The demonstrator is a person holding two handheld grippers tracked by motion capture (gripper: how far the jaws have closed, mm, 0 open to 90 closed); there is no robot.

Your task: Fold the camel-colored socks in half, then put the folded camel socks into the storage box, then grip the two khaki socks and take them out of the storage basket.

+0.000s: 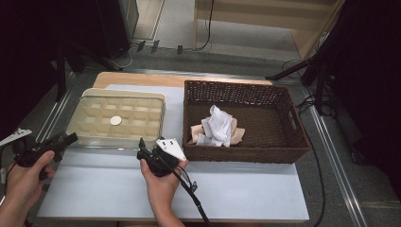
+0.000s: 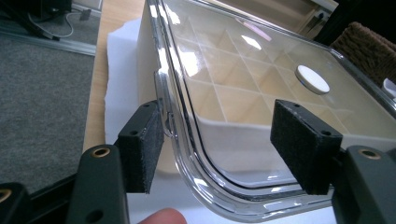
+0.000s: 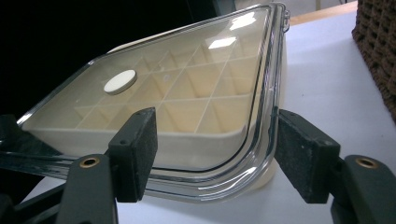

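We've got the divided box (image 1: 118, 118) under its clear lid (image 2: 243, 70) on the white table (image 1: 246, 189), left of the wicker basket (image 1: 243, 153) holding crumpled cloths (image 1: 218, 126). Our left gripper (image 2: 217, 149) and right gripper (image 3: 217, 158) both gape around its near corners, pinching nothing. Grey floor (image 1: 179, 28) and shelving (image 1: 265, 19) lie beyond.

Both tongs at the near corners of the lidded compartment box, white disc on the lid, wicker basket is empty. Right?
One thing is off: the wicker basket isn't empty. The high view shows crumpled cloth lying in it. The rest stands: left tongs and right tongs straddle the near corners of the compartment box, with the white disc on its lid.
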